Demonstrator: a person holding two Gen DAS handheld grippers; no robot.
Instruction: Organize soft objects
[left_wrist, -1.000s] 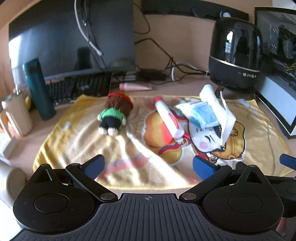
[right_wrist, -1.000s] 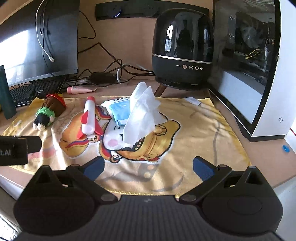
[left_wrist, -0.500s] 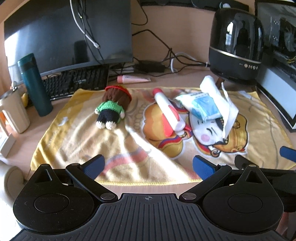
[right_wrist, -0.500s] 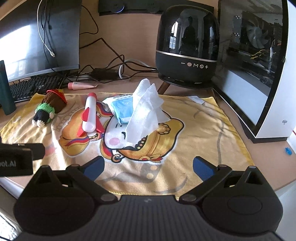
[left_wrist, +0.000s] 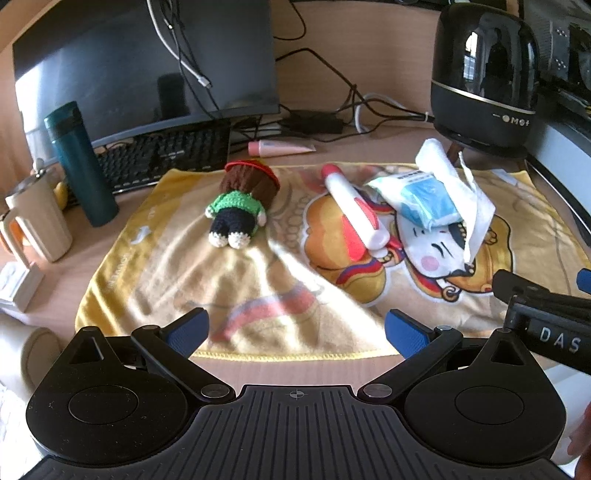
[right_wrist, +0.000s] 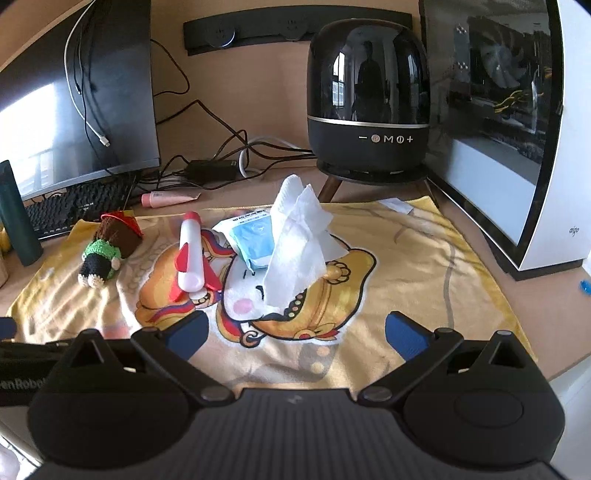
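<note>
Right now both tongs, the left tongs (left_wrist: 293, 326) and the right tongs (right_wrist: 295, 330), are spread wide and hold nothing, ready to pick. Ahead, the little knitted doll with a green top (left_wrist: 240, 206) and the white paper tissue (right_wrist: 297, 243) lie on the yellow picture towel (right_wrist: 399, 266).

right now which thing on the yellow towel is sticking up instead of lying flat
The white tissue: it stands up out of the blue pack, while the crochet doll and red-white tube lie flat.

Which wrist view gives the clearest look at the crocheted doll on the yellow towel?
The left wrist view: the crocheted doll lies near the frame's middle, large, showing its green top, dark legs and white feet. In the right wrist view the doll sits far left, smaller and distorted by the fisheye.
</note>
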